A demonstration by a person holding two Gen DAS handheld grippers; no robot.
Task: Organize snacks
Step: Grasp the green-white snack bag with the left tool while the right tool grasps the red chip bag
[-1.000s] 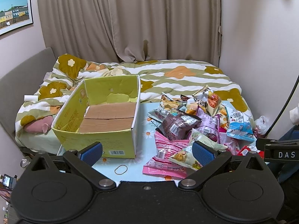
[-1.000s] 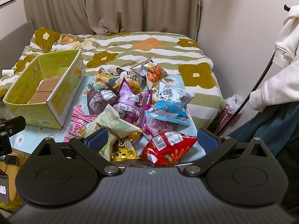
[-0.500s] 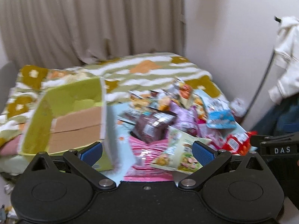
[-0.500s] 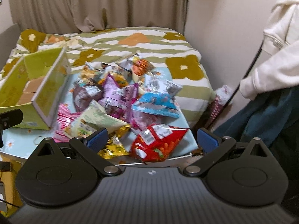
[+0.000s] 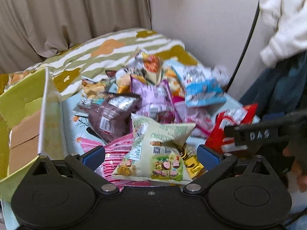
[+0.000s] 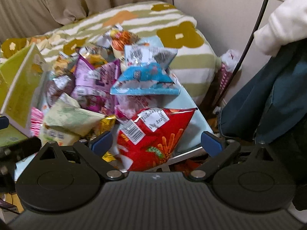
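A pile of snack bags lies on a light blue table (image 6: 189,107). My left gripper (image 5: 151,156) is open, its blue pads on either side of a pale green bag (image 5: 157,153), not touching it. A brown bag (image 5: 113,115) and a pink bag (image 5: 113,153) lie close by. My right gripper (image 6: 155,142) is open around a red bag (image 6: 153,134) at the table's front edge. A blue bag (image 6: 144,78) and purple bags (image 6: 94,80) lie behind it. The open green cardboard box (image 5: 25,103) stands left of the pile and holds no snacks.
A bed with a striped flowered cover (image 6: 134,19) lies behind the table, curtains (image 5: 67,15) beyond it. A person in a white top and blue trousers (image 6: 268,86) stands at the right, with a black cable (image 6: 251,38) nearby. The right gripper's body (image 5: 259,134) shows in the left view.
Both grippers have swung right and moved in toward the snack pile. The box has slid to the left edge of both views. Both stay open and empty.
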